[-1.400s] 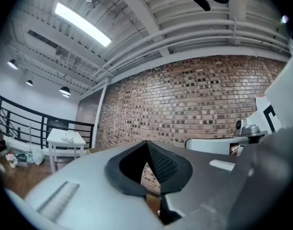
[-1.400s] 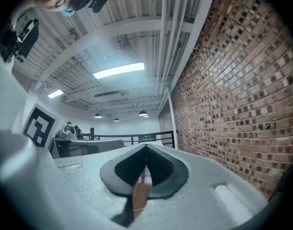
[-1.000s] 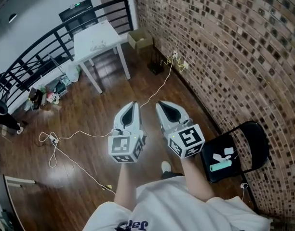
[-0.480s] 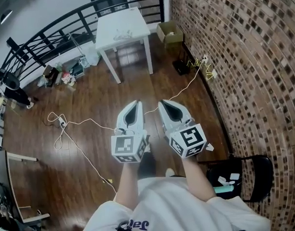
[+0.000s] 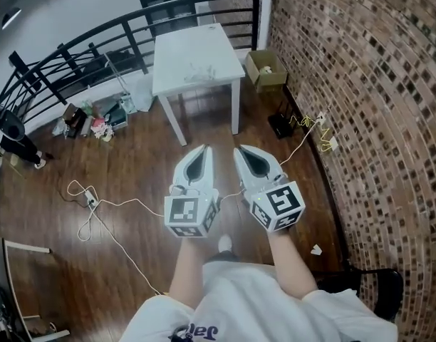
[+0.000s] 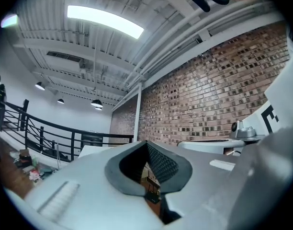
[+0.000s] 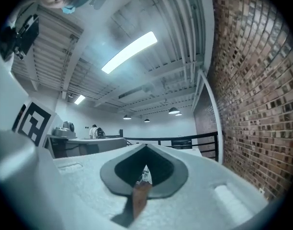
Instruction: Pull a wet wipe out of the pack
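Observation:
No wet wipe pack can be made out in any view. A white table (image 5: 177,57) stands ahead by the railing, with a small pale thing (image 5: 199,70) on it that is too small to identify. My left gripper (image 5: 202,149) and right gripper (image 5: 239,149) are held side by side, level, over the wooden floor and well short of the table. In the left gripper view the left gripper (image 6: 146,142) has its tips together with nothing between them. The right gripper (image 7: 146,145) in its own view is likewise shut and empty.
A brick wall (image 5: 367,84) runs along the right. An open cardboard box (image 5: 266,68) sits beside the table. White cables (image 5: 97,205) trail across the floor. A black railing (image 5: 97,41) with clutter (image 5: 90,123) below it lies left. A black chair (image 5: 378,291) is at the bottom right.
The person has walked forward: the table has come nearer and more central, and the black chair has slid off toward the bottom right. Both grippers stay shut, side by side.

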`<state>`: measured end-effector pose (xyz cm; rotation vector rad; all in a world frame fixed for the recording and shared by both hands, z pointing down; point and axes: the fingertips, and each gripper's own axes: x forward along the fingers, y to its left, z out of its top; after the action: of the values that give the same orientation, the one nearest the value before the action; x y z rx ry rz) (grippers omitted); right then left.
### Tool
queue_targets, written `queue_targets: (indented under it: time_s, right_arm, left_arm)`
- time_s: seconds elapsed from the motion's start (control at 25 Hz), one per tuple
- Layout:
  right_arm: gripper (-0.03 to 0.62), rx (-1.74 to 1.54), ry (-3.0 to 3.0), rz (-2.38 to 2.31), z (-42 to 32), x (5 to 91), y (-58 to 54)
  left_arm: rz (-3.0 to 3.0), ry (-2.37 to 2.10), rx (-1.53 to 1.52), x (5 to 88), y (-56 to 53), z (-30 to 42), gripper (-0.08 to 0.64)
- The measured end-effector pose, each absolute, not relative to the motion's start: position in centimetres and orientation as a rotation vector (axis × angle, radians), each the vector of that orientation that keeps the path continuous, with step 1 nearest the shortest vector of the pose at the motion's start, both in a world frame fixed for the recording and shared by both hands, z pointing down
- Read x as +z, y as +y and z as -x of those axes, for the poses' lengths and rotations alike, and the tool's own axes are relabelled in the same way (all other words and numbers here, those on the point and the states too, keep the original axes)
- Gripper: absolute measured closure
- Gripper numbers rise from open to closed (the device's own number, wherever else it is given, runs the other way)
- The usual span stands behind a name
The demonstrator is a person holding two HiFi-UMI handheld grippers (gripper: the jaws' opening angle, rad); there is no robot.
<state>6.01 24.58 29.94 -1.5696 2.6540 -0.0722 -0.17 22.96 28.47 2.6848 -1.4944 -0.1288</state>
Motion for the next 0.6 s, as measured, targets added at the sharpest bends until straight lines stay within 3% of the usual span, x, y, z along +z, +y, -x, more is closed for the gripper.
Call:
queue_targets:
  time_s: [0.24, 0.6]
  right_arm:
    - [0.6, -0.05, 2.703, 1.564, -2.0, 30.4, 16.1]
    - [0.6, -0.154, 2.705, 1.584, -2.5, 32.9, 5.2]
  left_arm:
    - [-2.649, -1.479, -0.151, 30.1, 13.7, 3.7, 0.545]
    - [-2.591, -1.492, -0.086, 32.8, 3.6, 4.6, 0.543]
